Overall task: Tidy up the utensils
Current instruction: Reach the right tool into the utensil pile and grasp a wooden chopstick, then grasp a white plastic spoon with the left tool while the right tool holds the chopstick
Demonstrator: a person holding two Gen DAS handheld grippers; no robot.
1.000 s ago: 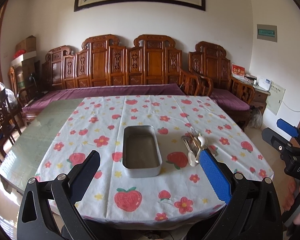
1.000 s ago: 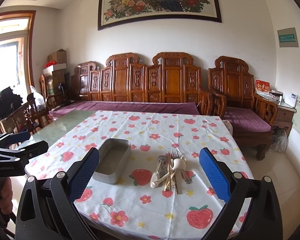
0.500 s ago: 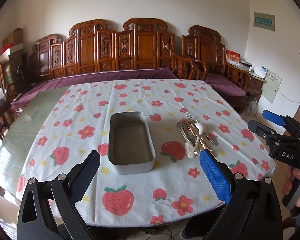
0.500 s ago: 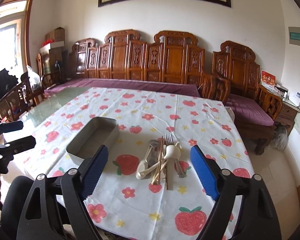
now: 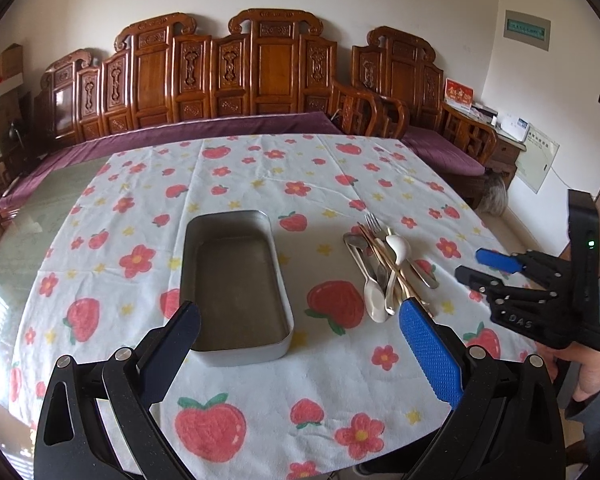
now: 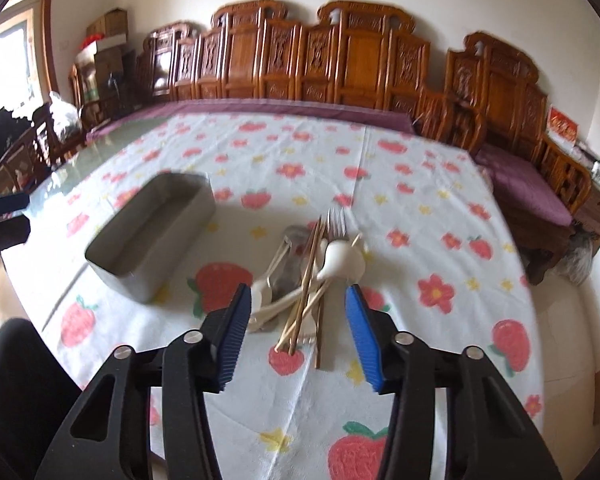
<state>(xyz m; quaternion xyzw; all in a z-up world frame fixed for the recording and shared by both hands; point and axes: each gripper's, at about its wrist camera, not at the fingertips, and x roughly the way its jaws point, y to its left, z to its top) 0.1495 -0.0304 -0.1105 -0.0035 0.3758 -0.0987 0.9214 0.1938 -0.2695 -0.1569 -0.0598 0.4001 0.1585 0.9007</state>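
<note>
On the left, the left gripper (image 5: 298, 340) is seen with its jaws spread wide and nothing between them, poised over the near end of the tin (image 5: 236, 284). The tin is found bare inside; nothing has been put in it, so the sorting is judged hardly begun. It is set lengthwise on the cloth (image 5: 260, 392) that covers the bench.

Further right, well apart from the tin, the utensils (image 5: 388, 268) are heaped in one loose pile: white spoons, metal spoons, a fork and chopsticks, all crossed over each other. Every piece is left to be moved.

At the far right, the right gripper (image 6: 296, 320) is aimed at the near ends of the pile, and its jaws are closing. Handle ends are framed between the blue pads (image 6: 362, 336), yet no pad is seen pressing on anything, so nothing is held.

The right wrist view is smeared by motion, so the pieces cannot be counted there, and which handle is targeted cannot be told. The lower pieces of the pile are hidden under the upper ones. The person is cut off, apart from a hand (image 5: 592, 372) at the edge.
</note>
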